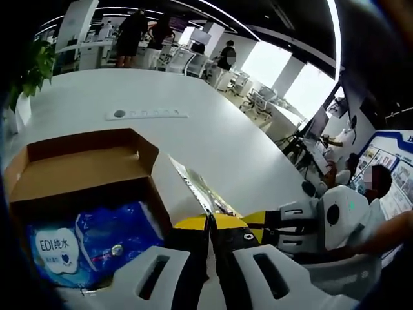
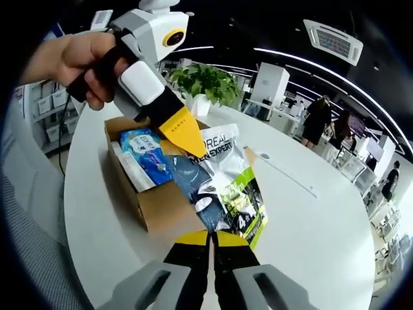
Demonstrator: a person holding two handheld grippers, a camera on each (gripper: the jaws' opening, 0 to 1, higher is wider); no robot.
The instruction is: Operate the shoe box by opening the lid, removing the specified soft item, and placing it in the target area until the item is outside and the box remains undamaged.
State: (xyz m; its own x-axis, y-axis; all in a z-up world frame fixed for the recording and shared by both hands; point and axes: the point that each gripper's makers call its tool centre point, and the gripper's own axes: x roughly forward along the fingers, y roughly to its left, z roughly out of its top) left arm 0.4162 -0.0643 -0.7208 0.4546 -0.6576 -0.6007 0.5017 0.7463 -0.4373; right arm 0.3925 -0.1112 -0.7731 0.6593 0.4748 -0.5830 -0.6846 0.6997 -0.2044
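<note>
Desk (image 2: 310,213) white, wide. Shoe box (image 2: 151,203) seen open on it. Soft pouch (image 2: 226,174) held half out over box's near edge, long axis running from right hand-held gripper (image 2: 211,237) toward left hand-held gripper (image 2: 193,145). Both clamped on pouch ends; blue pack (image 2: 143,152) left inside.

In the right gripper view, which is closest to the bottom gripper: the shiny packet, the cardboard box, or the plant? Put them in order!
From the right gripper:
1. The silver, grey and green plastic packet, right at its closed fingers, which seem to pinch its lower edge.
2. The open brown cardboard shoe box, just behind and to the left.
3. The leafy green potted plant, far back on the white table.
</note>
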